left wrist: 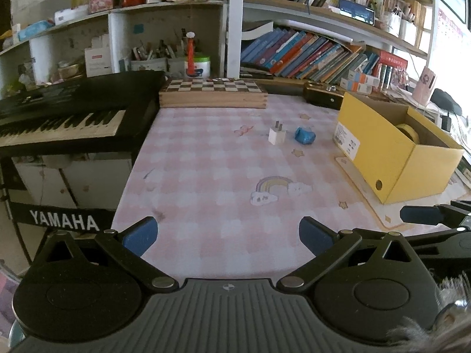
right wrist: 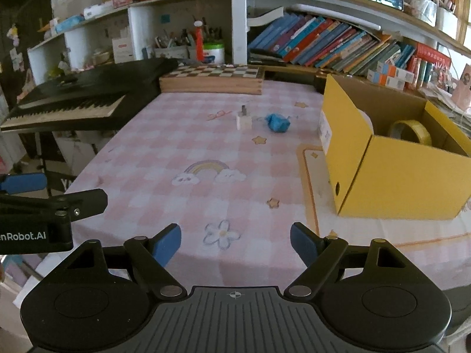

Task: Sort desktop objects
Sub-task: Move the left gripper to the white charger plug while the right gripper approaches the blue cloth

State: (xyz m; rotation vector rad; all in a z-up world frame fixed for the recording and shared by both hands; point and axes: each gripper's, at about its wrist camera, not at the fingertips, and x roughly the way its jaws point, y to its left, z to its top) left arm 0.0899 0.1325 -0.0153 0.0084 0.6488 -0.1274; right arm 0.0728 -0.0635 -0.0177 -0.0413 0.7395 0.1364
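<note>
A white plug adapter [left wrist: 277, 135] and a crumpled blue object [left wrist: 305, 136] lie side by side on the pink checked tablecloth [left wrist: 206, 176], far ahead of both grippers. They also show in the right wrist view: the adapter [right wrist: 244, 121] and the blue object [right wrist: 278, 122]. An open yellow cardboard box [left wrist: 394, 158] stands to the right with a roll of yellow tape [right wrist: 410, 131] inside. My left gripper [left wrist: 228, 235] is open and empty over the near table edge. My right gripper [right wrist: 235, 242] is open and empty too, beside the left one.
A black Yamaha keyboard [left wrist: 64, 117] stands left of the table. A wooden chessboard box [left wrist: 213, 94] lies at the table's far edge. Shelves of books [left wrist: 309, 53] and pen holders fill the back wall. The left gripper's finger [right wrist: 25, 183] shows at the right wrist view's left edge.
</note>
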